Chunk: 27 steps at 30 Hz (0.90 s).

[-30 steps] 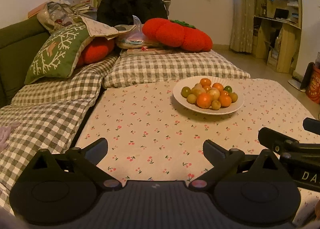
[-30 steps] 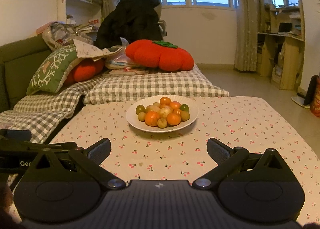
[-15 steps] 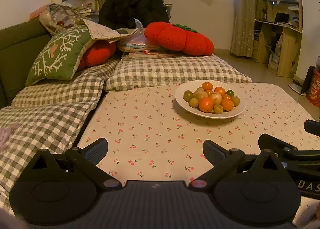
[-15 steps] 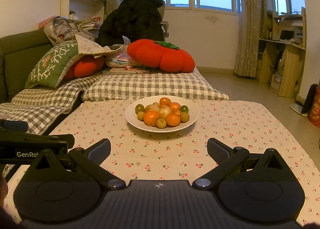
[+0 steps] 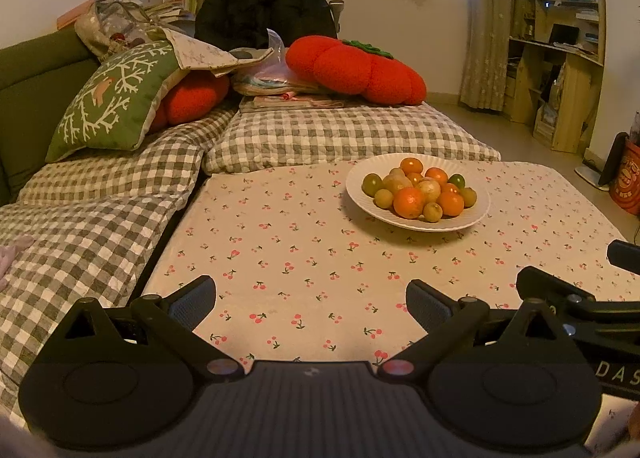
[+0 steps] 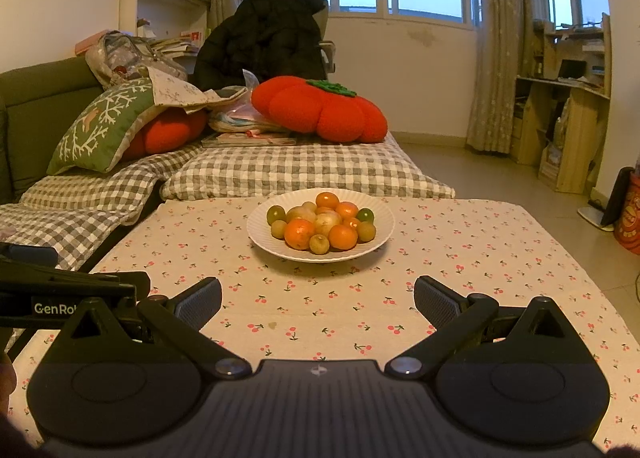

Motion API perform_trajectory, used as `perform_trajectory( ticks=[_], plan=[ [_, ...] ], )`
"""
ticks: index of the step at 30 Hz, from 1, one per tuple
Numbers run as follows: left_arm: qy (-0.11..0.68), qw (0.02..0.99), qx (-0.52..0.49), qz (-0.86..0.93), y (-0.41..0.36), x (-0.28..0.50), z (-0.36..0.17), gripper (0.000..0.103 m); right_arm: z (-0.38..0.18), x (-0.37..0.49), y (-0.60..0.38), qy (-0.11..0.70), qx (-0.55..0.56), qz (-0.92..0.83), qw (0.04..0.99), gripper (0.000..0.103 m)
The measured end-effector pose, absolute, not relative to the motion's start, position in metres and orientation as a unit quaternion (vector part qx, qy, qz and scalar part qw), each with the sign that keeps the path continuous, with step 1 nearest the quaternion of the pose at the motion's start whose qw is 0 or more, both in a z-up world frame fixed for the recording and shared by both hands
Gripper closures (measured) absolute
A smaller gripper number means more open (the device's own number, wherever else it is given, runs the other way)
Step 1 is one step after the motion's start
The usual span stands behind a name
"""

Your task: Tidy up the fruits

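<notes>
Fruits (image 6: pixel 322 226) sit heaped on the white plate (image 6: pixel 380 213), straight ahead of the right gripper (image 6: pixel 318 304) and well clear of its tips. That gripper's jaws stand wide apart, nothing between them but cherry-print tablecloth (image 6: pixel 460 258). Both black fingers (image 6: pixel 438 304) hover low over the cloth, short of the plate.

Over on the left gripper (image 5: pixel 312 304), same story: jaws spread wide, empty, with only the tablecloth (image 5: pixel 280 250) showing in the gap. From here the plate (image 5: pixel 356 187) lies ahead and off to the right of the jaws, and the pile of fruits (image 5: pixel 418 191) reads clearly: orange ones, green ones, a few pale yellowish ones, all touching and stacked toward the middle. None lies loose on the cloth.

The two tools sit side by side. The right gripper's body pokes in at the right edge of the left view, and the left gripper's body, with white lettering, crosses the left edge of the right view.

Beyond the plate, at the far edge of the table, lie grey checked cushions (image 6: pixel 304 169). On top of them rests a big red tomato-shaped pillow (image 6: pixel 320 109) with a green stalk patch. Left of the jaws, further back, a green cushion with a white branch pattern (image 6: pixel 100 129) leans against the dark green sofa back (image 6: pixel 36 113). A black coat (image 6: pixel 272 29) is draped over a chair behind, under the windows.
</notes>
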<state>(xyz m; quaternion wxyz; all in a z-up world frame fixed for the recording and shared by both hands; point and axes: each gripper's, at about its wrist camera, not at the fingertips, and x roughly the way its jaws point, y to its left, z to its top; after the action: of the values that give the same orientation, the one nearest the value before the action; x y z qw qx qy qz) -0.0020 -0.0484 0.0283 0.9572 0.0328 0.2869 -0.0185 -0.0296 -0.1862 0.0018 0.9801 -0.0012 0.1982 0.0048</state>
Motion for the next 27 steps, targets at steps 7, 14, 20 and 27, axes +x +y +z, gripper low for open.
perform_trajectory(
  ticks=[7, 14, 20, 27],
  plan=[
    [0.285, 0.958, 0.033, -0.018, -0.0485, -0.0020, 0.0283, 0.010, 0.0009, -0.0297, -0.1879, 0.199, 0.001, 0.003, 0.980, 0.000],
    [0.288, 0.957, 0.033, -0.017, -0.0488, -0.0012, 0.0284, 0.010, 0.0005, -0.0293, -0.1885, 0.200, 0.001, 0.003, 0.980, 0.000],
    [0.290, 0.956, 0.034, -0.020, -0.0483, -0.0003, 0.0265, 0.010, -0.0008, -0.0296, -0.1872, 0.202, 0.000, 0.003, 0.979, 0.000],
    [0.294, 0.955, 0.032, -0.023, -0.0473, 0.0005, 0.0254, 0.010, -0.0012, -0.0291, -0.1865, 0.203, -0.001, 0.004, 0.979, 0.000]
  ],
)
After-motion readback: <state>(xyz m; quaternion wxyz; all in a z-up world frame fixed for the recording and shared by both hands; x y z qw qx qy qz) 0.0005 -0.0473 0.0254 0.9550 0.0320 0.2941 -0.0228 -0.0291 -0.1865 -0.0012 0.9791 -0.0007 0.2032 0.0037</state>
